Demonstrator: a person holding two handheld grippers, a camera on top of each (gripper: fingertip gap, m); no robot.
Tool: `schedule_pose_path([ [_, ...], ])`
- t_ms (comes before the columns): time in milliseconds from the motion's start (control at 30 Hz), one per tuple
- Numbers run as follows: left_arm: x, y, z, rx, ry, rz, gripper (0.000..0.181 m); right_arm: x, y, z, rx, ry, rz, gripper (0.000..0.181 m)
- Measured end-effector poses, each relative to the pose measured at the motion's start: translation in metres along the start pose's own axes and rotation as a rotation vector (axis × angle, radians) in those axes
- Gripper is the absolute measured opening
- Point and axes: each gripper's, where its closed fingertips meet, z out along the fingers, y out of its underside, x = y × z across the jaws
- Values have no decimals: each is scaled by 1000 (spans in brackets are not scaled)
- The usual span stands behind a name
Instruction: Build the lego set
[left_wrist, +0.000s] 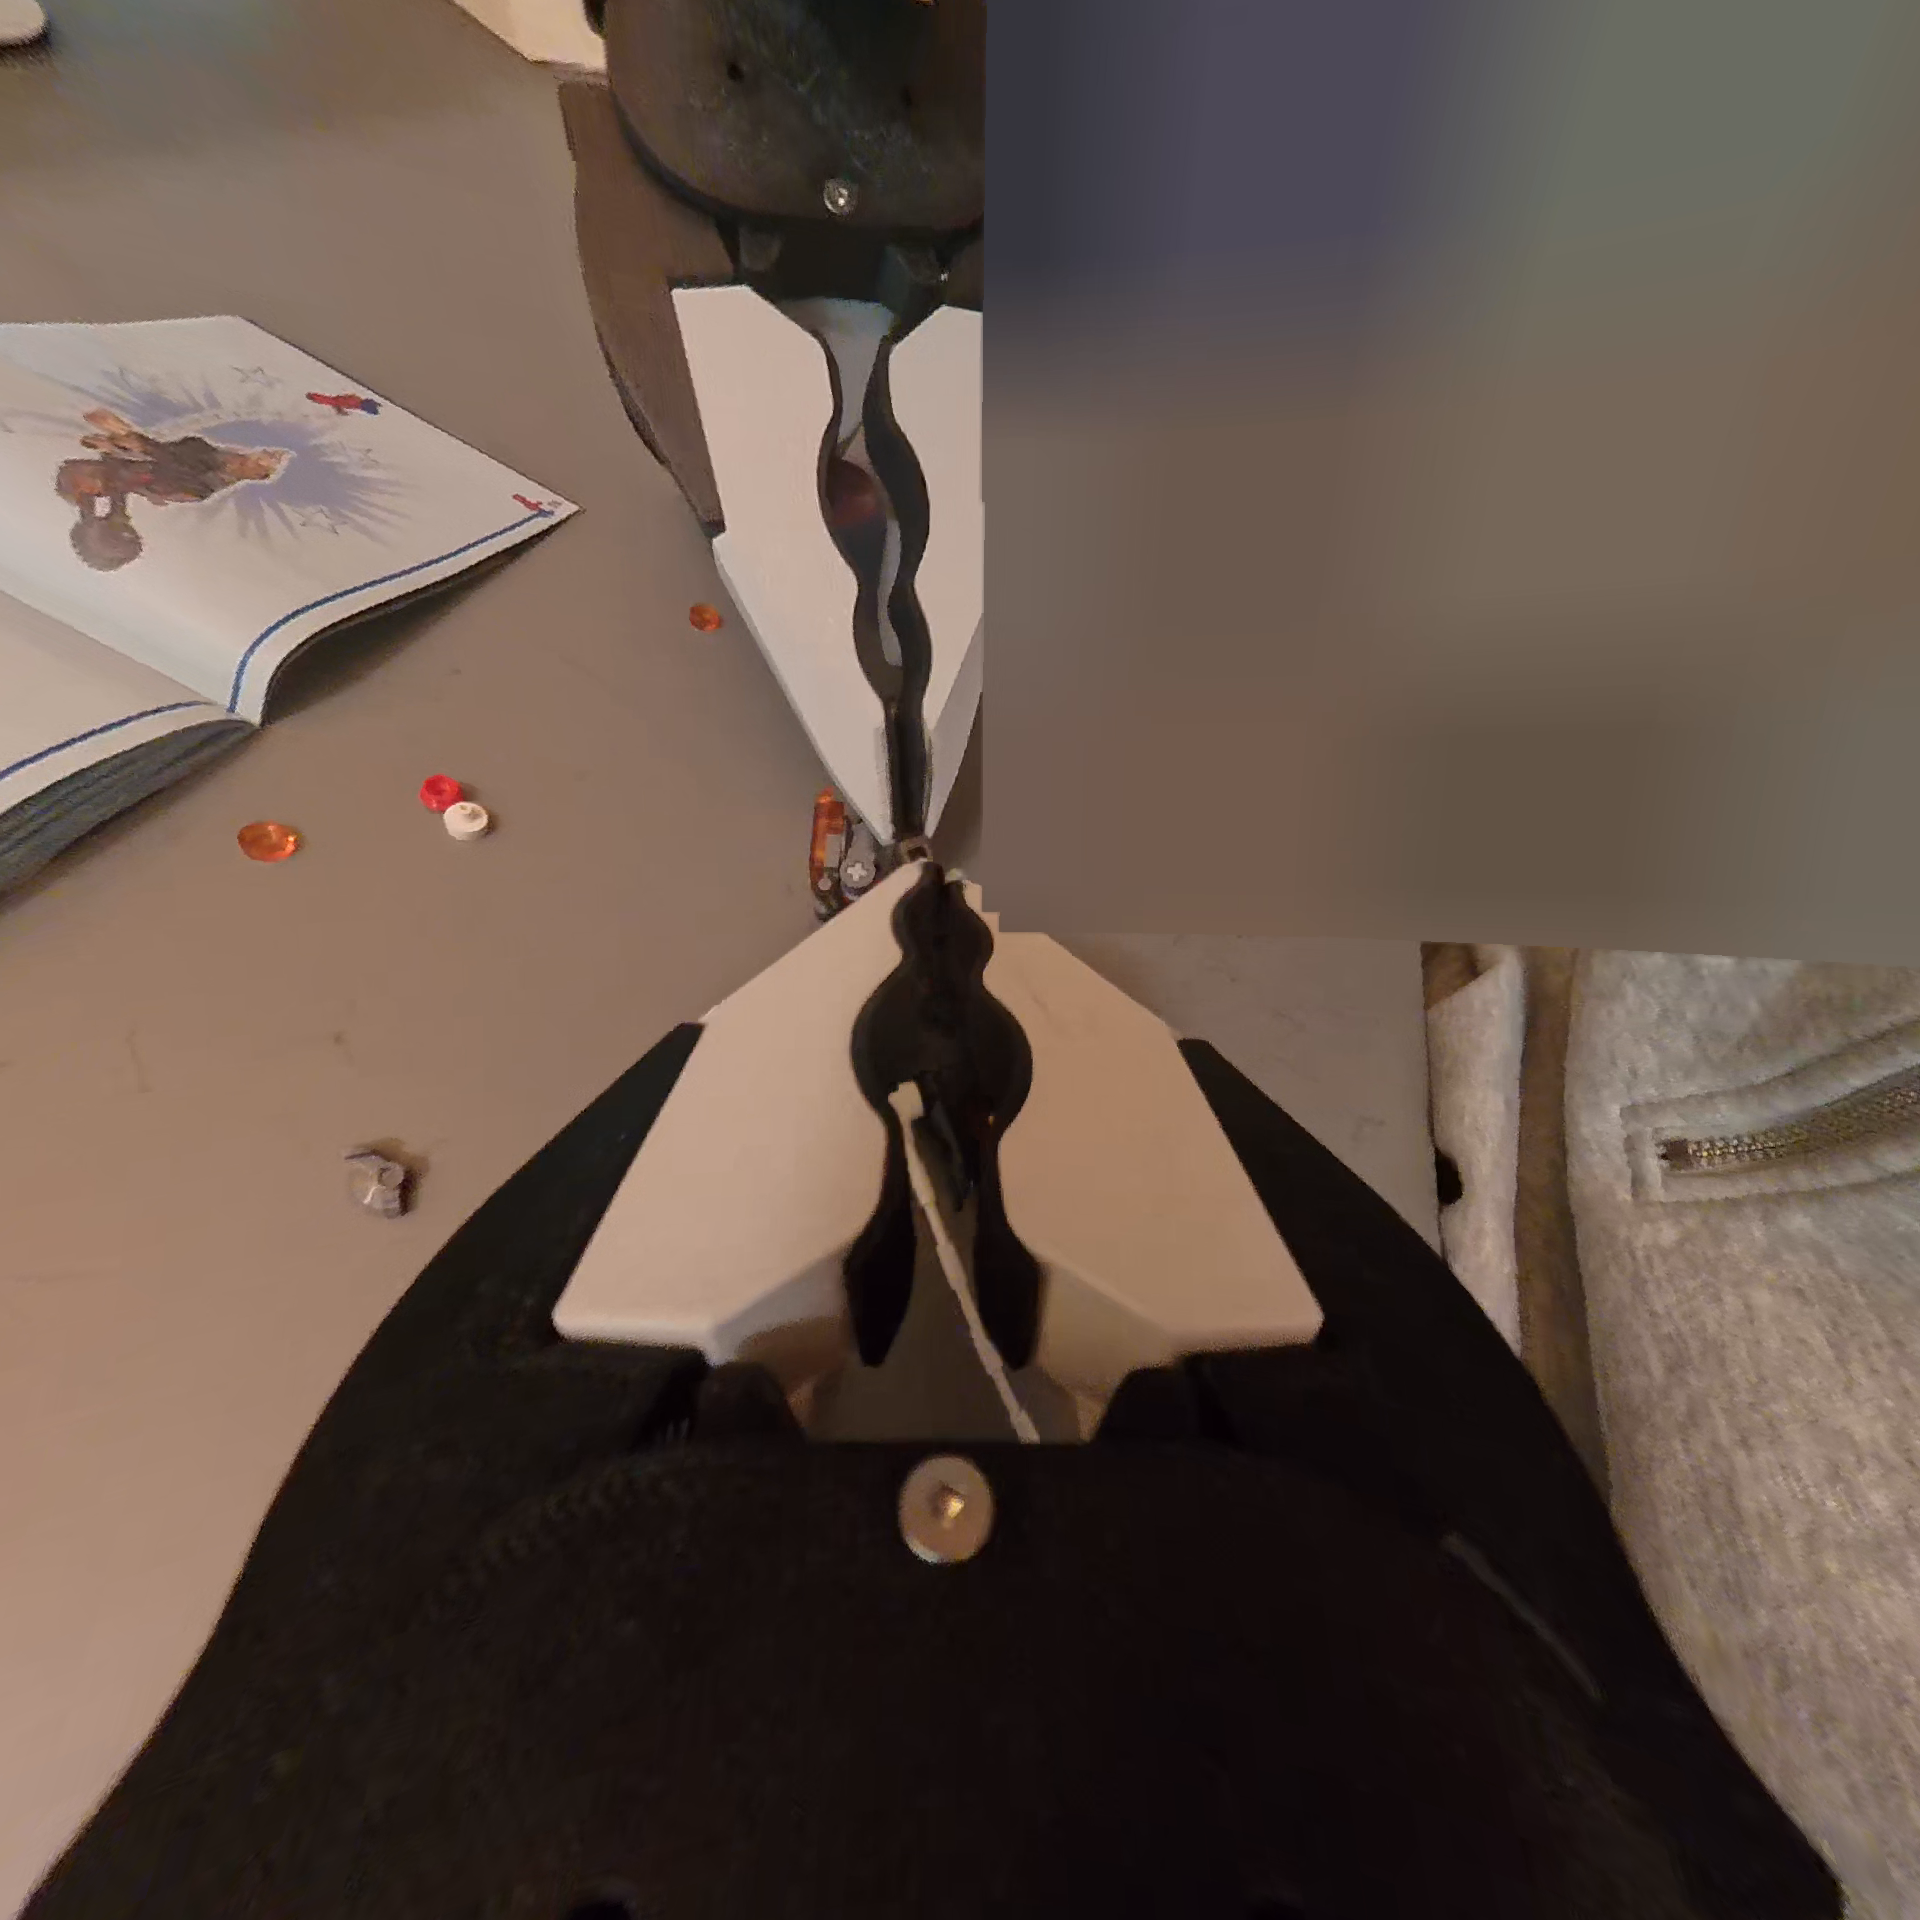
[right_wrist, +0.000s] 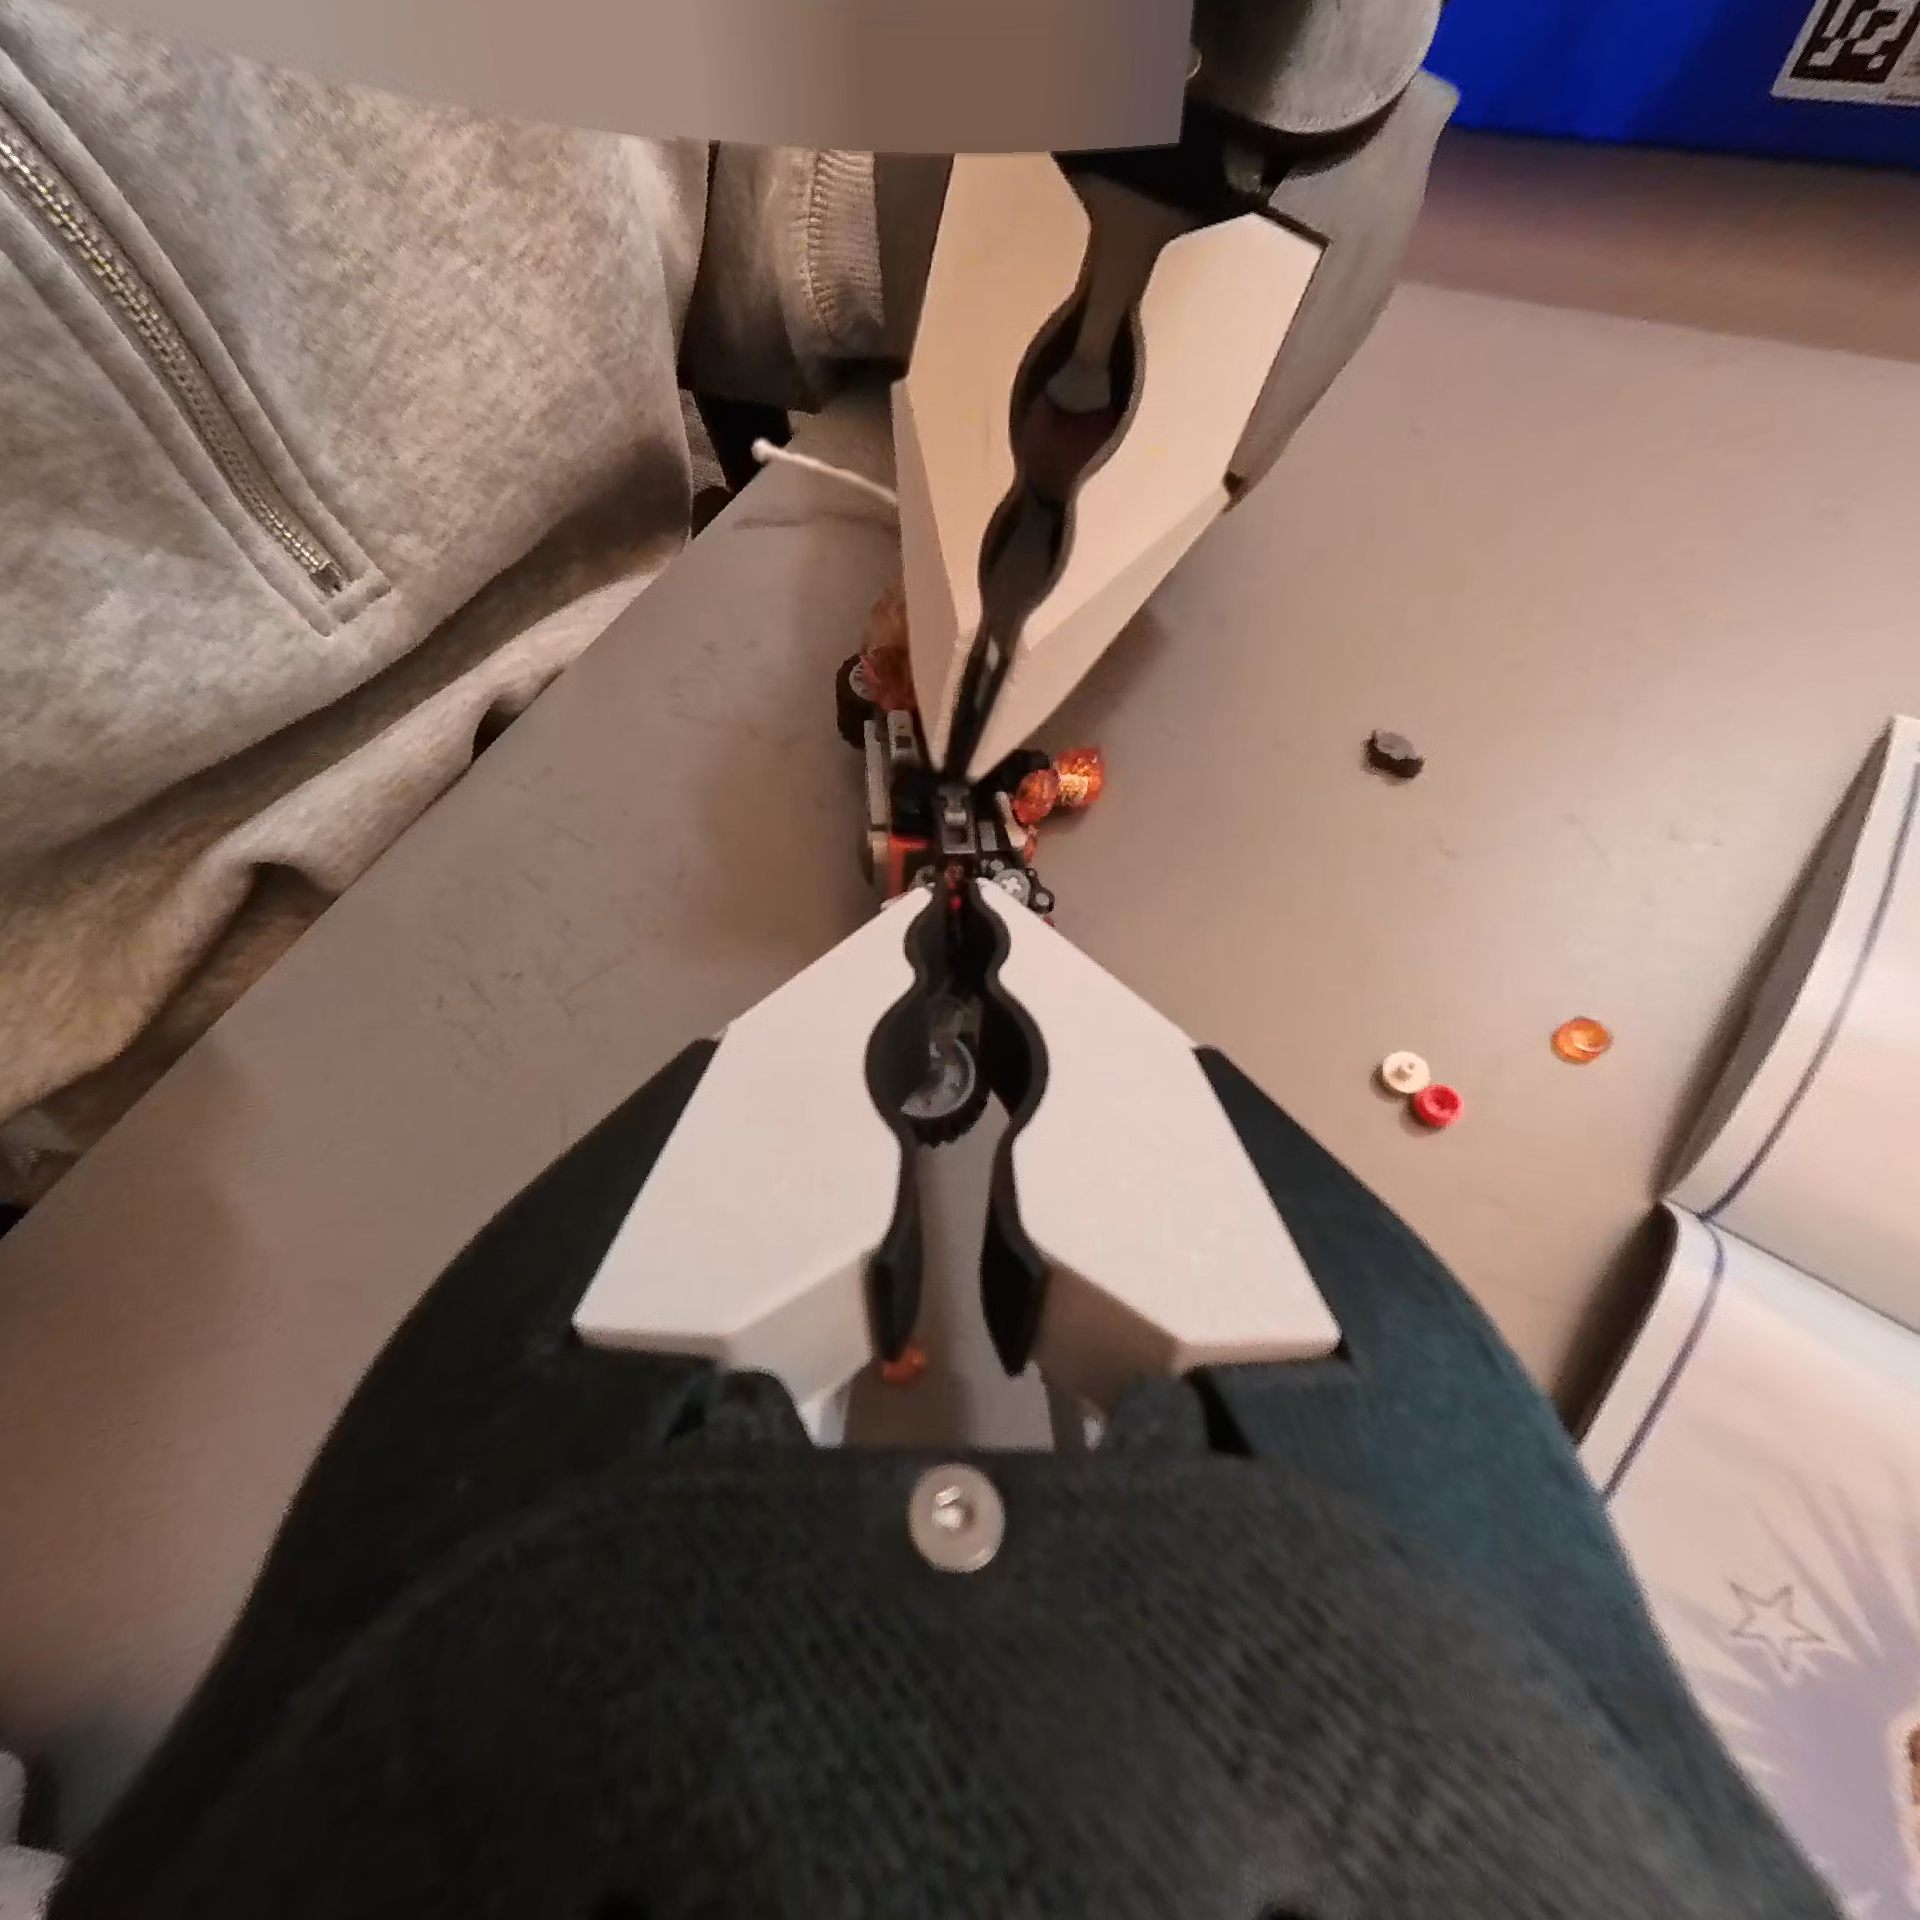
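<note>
The lego model (right_wrist: 940, 821) hangs just over the table (right_wrist: 1351, 623), pinched from opposite ends by the closed left gripper (left_wrist: 928, 871) and right gripper (right_wrist: 951, 885), probably steadying it for pressing pieces together.

The lego model (right_wrist: 940, 821) sits on the bench (right_wrist: 1455, 582) between both gripper tips — booklet (left_wrist: 239, 540) and loose studs (left_wrist: 457, 808) lie off to one side.
</note>
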Motion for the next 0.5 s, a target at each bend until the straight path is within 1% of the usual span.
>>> schedule_pose_path([
  [133,-3,4,-4,-19,-9,12,5,1,0,-1,4,12,5,0],
  [233,-2,5,-4,-25,3,-1,5,0,-2,-4,13,23,13,0],
  [333,-3,6,-3,-32,-14,4,3,0,-6,-7,32,31,15,0],
  [500,-4,8,-2,-47,-26,9,3,0,-1,1,-4,28,16,0],
])
